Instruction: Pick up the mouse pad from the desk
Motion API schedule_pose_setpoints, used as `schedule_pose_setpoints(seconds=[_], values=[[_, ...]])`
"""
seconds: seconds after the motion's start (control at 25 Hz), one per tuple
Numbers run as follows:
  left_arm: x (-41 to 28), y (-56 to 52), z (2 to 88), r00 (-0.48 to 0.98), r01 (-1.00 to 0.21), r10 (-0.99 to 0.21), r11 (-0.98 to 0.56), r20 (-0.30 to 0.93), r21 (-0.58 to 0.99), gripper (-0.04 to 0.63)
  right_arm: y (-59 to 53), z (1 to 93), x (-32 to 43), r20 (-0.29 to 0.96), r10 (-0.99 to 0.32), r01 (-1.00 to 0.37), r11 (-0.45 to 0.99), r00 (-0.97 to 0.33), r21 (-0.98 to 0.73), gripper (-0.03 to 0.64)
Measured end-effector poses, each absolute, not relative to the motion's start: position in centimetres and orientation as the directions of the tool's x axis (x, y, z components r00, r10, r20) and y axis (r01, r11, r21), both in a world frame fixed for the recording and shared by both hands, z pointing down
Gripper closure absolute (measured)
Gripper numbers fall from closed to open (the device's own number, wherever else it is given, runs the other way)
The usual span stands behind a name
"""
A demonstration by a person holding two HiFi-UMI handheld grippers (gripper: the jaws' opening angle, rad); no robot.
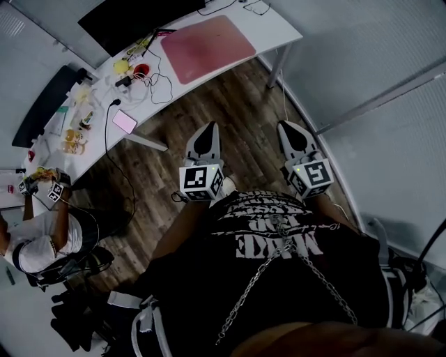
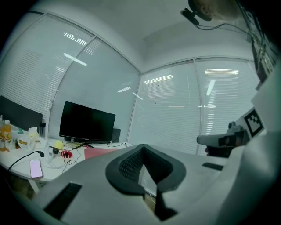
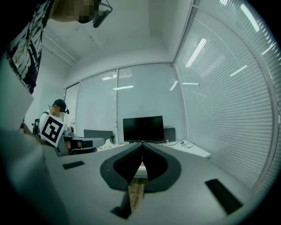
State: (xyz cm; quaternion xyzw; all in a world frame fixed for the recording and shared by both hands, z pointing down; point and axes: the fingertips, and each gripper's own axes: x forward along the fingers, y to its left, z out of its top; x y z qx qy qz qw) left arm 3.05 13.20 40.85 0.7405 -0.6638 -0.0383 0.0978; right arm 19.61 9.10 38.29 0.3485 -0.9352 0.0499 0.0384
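In the head view the person stands on the wooden floor [image 1: 230, 104], well apart from the white desk [image 1: 279, 28] at the far side. The left gripper [image 1: 208, 132] and the right gripper [image 1: 291, 132] are held side by side and point toward the desk. The pink mouse pad [image 1: 208, 45] lies flat on the desk's right part, with nothing on it. A dark monitor [image 1: 132, 21] stands to its left, and cables and a phone [image 1: 125, 121] lie further left. Another person [image 1: 42, 237] sits at the near left.

In the left gripper view the jaws are pressed together with nothing between them. Beyond them the mouse pad [image 2: 99, 152] shows as a pink strip to the right of the monitor's foot, far off.

In the right gripper view the jaws are likewise clenched and empty. The monitor rises above their tips, and the pad is mostly hidden behind them.

The step in hand appears to be the approach, with no reach begun. The next move probably calls for closing on the desk and spreading one gripper's jaws. The pad is thin and flat, so a jaw likely has to work under its near edge before the jaws can pinch it.
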Motion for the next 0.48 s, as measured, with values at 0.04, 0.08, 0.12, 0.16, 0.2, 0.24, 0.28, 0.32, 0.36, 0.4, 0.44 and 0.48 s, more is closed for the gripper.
schedule_pose_setpoints(seconds=[0.04, 0.08, 0.12, 0.16, 0.2, 0.24, 0.28, 0.32, 0.36, 0.4, 0.44, 0.48], values=[[2.2, 13.0, 40.8, 0.112, -0.976, -0.991, -0.096, 0.072, 0.196, 0.591, 8.8, 38.1, 18.8, 0.109, -0.646, -0.654, 0.754, -0.755, -0.062, 0.617], [1.3, 12.7, 40.7, 0.106, -0.977, -0.992, -0.091, 0.071, 0.192, 0.591, 8.6, 37.9, 18.0, 0.110, -0.646, -0.654, 0.755, -0.755, -0.057, 0.617], [0.3, 12.5, 40.6, 0.101, -0.979, -0.992, -0.086, 0.071, 0.186, 0.591, 8.3, 37.5, 17.2, 0.107, -0.647, -0.654, 0.755, -0.755, -0.052, 0.617], [-0.6, 12.3, 40.4, 0.095, -0.980, -0.993, -0.081, 0.070, 0.180, 0.591, 8.1, 37.1, 16.5, 0.102, -0.649, -0.656, 0.753, -0.753, -0.048, 0.617], [-1.5, 12.1, 40.3, 0.091, -0.981, -0.994, -0.077, 0.067, 0.179, 0.591, 7.9, 36.7, 15.8, 0.096, -0.653, -0.659, 0.751, -0.751, -0.046, 0.617], [-2.3, 11.9, 40.1, 0.087, -0.980, -0.994, -0.075, 0.062, 0.182, 0.591, 7.8, 36.3, 15.3, 0.091, -0.657, -0.662, 0.748, -0.748, -0.041, 0.617], [-3.0, 11.8, 40.0, 0.085, -0.980, -0.995, -0.073, 0.056, 0.187, 0.591, 7.7, 36.2, 14.8, 0.088, -0.661, -0.665, 0.746, -0.745, -0.035, 0.617], [-3.5, 11.7, 39.9, 0.084, -0.979, -0.995, -0.073, 0.051, 0.192, 0.591, 7.6, 36.1, 14.4, 0.090, -0.662, -0.667, 0.745, -0.744, -0.028, 0.617], [-3.9, 11.6, 39.8, 0.083, -0.977, -0.995, -0.072, 0.047, 0.199, 0.591, 7.6, 36.2, 14.0, 0.096, -0.662, -0.666, 0.745, -0.743, -0.023, 0.617], [-4.2, 11.6, 39.8, 0.084, -0.976, -0.996, -0.073, 0.045, 0.207, 0.591, 7.6, 36.3, 13.7, 0.104, -0.660, -0.665, 0.747, -0.744, -0.020, 0.617], [-4.5, 11.6, 39.7, 0.084, -0.974, -0.996, -0.073, 0.043, 0.214, 0.591, 7.7, 36.3, 13.4, 0.108, -0.658, -0.663, 0.748, -0.745, -0.019, 0.617], [-4.8, 11.5, 39.7, 0.084, -0.973, -0.996, -0.073, 0.042, 0.218, 0.591, 7.6, 36.1, 13.1, 0.107, -0.657, -0.662, 0.750, -0.747, -0.016, 0.617]])
